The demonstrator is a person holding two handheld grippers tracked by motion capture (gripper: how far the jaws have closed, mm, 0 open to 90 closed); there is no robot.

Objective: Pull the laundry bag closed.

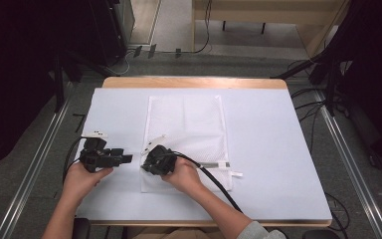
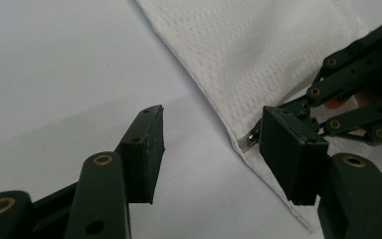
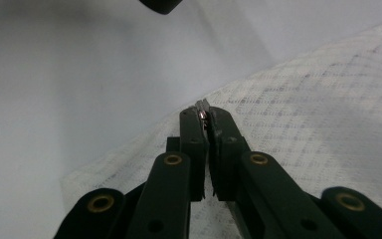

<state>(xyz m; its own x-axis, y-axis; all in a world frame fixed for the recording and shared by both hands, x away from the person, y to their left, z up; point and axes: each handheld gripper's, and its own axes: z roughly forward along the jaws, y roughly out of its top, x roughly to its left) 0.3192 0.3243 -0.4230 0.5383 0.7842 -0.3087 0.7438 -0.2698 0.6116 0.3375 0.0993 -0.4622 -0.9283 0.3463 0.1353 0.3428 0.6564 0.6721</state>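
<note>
A white mesh bag lies flat in the middle of the white-covered table, its zipper running along the near edge. My right gripper sits at the bag's near left corner, shut on the small metal zipper pull; in the right gripper view the jaws meet on it over the mesh. My left gripper rests just left of that corner, open. In the left gripper view its pads stand wide apart over bare table, the bag's edge and the pull beside the right-hand pad.
The right gripper's cable trails back across the bag's near right part. A small white tab sticks out at the zipper's right end. The table's wooden rim shows at the far side. Dark stands and floor cables flank the table.
</note>
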